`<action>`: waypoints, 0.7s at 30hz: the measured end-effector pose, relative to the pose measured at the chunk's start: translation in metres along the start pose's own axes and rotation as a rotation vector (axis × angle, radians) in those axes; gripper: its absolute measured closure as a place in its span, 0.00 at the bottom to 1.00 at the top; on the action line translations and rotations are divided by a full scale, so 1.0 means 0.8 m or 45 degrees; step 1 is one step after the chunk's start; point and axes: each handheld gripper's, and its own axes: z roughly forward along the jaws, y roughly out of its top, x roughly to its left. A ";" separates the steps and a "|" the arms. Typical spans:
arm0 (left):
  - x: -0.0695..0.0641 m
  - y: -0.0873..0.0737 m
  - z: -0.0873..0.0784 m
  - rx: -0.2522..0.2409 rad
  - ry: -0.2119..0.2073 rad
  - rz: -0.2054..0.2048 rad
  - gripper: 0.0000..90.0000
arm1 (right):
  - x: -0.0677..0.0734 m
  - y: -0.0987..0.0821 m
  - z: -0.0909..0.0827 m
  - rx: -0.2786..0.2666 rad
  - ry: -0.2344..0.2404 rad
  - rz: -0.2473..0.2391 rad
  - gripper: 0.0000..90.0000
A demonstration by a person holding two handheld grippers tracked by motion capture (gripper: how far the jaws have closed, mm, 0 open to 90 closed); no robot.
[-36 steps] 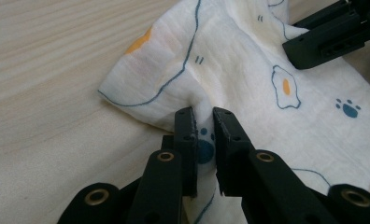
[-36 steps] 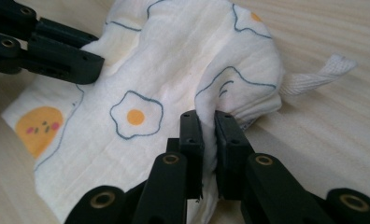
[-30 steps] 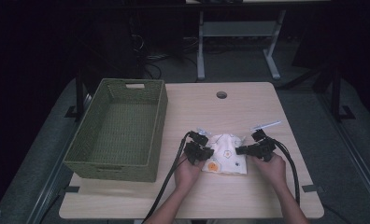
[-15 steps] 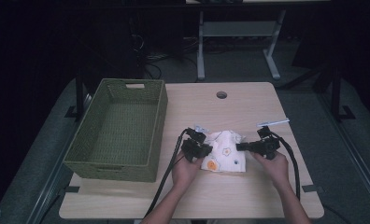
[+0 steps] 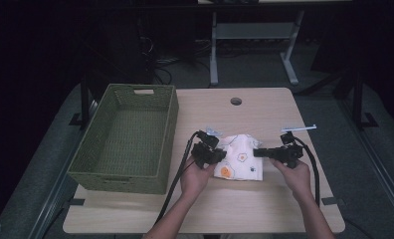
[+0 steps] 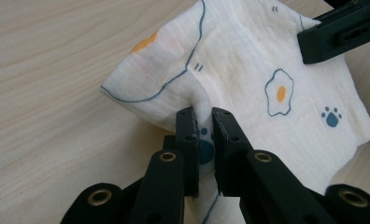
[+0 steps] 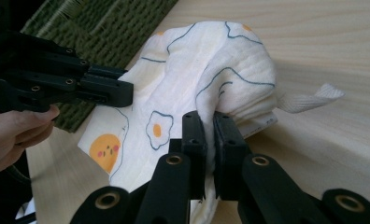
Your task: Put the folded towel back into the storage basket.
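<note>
A white cloth (image 5: 240,158) printed with fried eggs and paw marks lies bunched on the wooden table (image 5: 264,209), right of the basket. My left gripper (image 5: 223,157) is at its left edge, jaws shut on a fold of the cloth (image 6: 267,60). My right gripper (image 5: 257,153) comes in from the right and is shut on the cloth's bunched edge (image 7: 206,56). In the left gripper view the pinch sits at my left gripper (image 6: 202,119). In the right gripper view the pinch sits at my right gripper (image 7: 210,122), and a white label tab sticks out beside it.
A green woven basket (image 5: 171,124) stands on the left half of the table, close to my left hand. A round cable hole (image 5: 236,101) is at the table's far edge. Black cables trail from both grippers toward the near edge.
My right gripper has shifted a little to the right with the cloth edge in it. My left gripper has stayed about where it was, holding its fold.
</note>
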 end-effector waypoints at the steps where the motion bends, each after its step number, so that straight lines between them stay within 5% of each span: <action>1: 0.000 0.003 -0.004 -0.009 -0.004 -0.003 0.92 | 0.000 0.001 -0.001 -0.011 0.009 -0.002 0.94; 21: 0.011 0.034 -0.062 -0.055 -0.019 0.019 0.91 | 0.045 0.045 -0.018 -0.086 0.089 -0.057 0.94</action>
